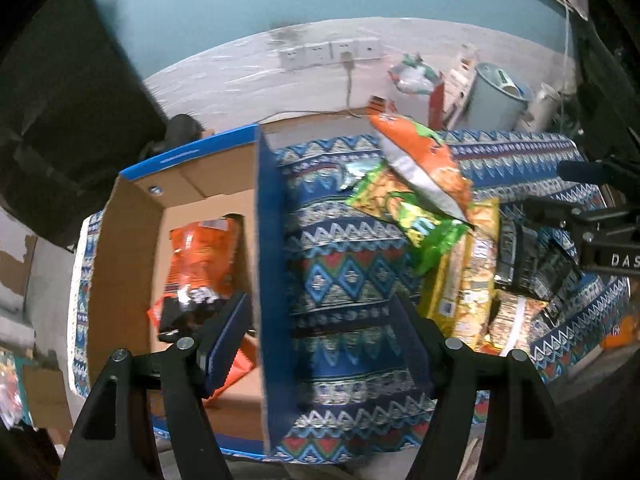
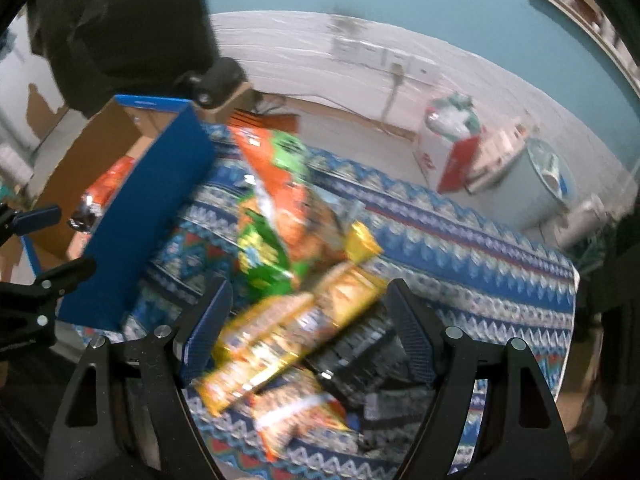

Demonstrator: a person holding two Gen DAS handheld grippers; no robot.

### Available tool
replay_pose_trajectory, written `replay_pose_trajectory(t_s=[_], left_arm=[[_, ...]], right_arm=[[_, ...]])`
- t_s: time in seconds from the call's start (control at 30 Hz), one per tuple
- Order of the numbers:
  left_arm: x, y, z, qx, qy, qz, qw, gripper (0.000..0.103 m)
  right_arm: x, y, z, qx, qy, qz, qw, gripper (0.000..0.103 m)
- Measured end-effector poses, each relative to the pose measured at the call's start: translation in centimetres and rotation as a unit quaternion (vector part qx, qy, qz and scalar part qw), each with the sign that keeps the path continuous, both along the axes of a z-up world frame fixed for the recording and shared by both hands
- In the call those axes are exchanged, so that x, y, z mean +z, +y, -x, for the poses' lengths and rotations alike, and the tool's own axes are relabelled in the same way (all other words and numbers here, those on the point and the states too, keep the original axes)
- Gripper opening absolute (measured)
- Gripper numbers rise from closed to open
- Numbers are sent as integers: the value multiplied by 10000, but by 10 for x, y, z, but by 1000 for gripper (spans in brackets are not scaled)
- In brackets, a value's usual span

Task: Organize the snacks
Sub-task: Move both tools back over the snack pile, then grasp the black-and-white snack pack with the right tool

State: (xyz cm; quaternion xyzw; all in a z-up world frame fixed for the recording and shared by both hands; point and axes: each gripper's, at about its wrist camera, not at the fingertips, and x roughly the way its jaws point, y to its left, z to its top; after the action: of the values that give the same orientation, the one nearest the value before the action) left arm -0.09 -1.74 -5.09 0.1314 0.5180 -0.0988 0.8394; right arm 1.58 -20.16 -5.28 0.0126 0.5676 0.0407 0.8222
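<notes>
My left claw stands spread with nothing between its fingers, straddling the blue wall of the cardboard box at the centre of its view, one finger inside the box and one over the patterned cloth. In the box, left of centre, lies an orange snack bag; its lower end is hidden behind my left finger, and the print on it is too smeared to read. My right claw is also spread, hovering over the snack pile in the lower middle of its view, gripping nothing. That view is badly blurred: I can make out a yellow packet between the fingers, a dark packet partly under it, a green bag and an orange-and-green bag above, but no lettering. At the far right edge of the left view my right claw is cut off by the frame. The box's far corner sits under a dark shape in the upper left.
</notes>
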Motion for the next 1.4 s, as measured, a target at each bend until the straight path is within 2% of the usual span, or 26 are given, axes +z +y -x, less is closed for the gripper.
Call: replay_pose_trajectory(t_s=[0.33,0.57,0.87,1.0,1.23,1.4], left_arm=[[-19,-50,8,-384,369,-11,9986,73],[-33,-76,11,-593,428,-179,9972,73],[-65,-91,6,-629,750,-351,9946,73],[-77,-90,1,-534,850,-429,9940,73],[-97,-81,-10,-305,1143,-352,9923,73],[-107,-83,-13,-312,1162,-433,9918,73]], right_arm=[[-32,-66,34,-748,427,88,9962,79],[-57,-97,57,-1145,806,135,9900,79],[-96,-96,66,-873,1511,76,9846,80],[-107,-93,67,-717,1684,115,9830,80],[-134,-92,72,-466,2030,135,9780,81],[-148,-84,75,-291,2131,219,9763,84]])
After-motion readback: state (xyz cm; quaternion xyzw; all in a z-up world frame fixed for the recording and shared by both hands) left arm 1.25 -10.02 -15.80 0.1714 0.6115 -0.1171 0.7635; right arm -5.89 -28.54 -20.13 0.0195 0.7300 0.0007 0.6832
